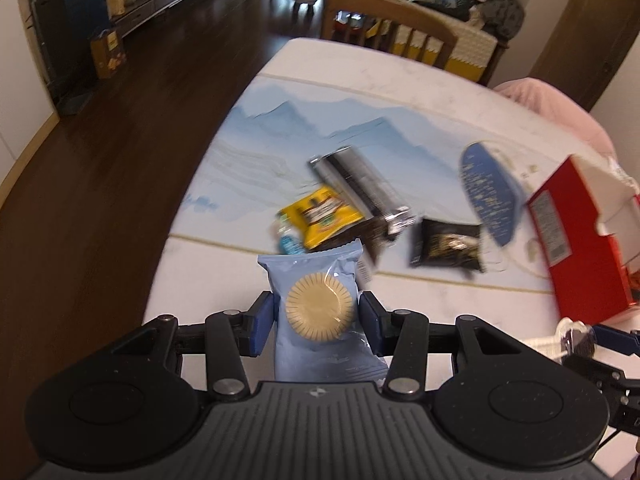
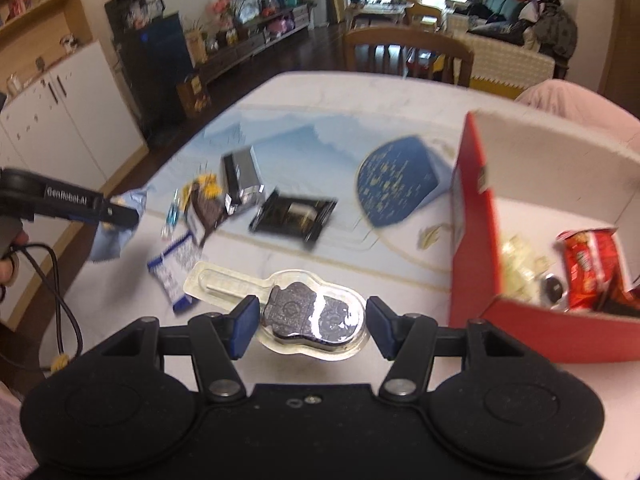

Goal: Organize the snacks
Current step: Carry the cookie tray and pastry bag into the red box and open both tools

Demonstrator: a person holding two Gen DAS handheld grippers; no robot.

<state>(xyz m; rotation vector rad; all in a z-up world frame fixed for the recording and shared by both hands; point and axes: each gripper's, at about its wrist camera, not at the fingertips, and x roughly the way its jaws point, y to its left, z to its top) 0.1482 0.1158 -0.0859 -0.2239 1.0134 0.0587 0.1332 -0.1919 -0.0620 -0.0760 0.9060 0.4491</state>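
Observation:
My left gripper (image 1: 318,314) is shut on a light blue biscuit packet (image 1: 320,304) and holds it above the table's near edge; it also shows at the left of the right wrist view (image 2: 116,216). My right gripper (image 2: 308,322) is shut on a clear blister pack with a dark cookie (image 2: 308,316), just left of the red box (image 2: 472,248). The box holds a red snack bag (image 2: 588,268) and other small snacks. On the table lie a yellow packet (image 1: 320,218), a silver-black packet (image 1: 360,182) and a black packet (image 1: 448,246).
A blue fan-shaped pouch (image 2: 396,182) lies left of the red box. A blue-white wrapper (image 2: 174,268) lies near the table's left edge. A wooden chair (image 2: 404,52) stands at the far side. A pink cushion (image 2: 568,100) sits behind the box.

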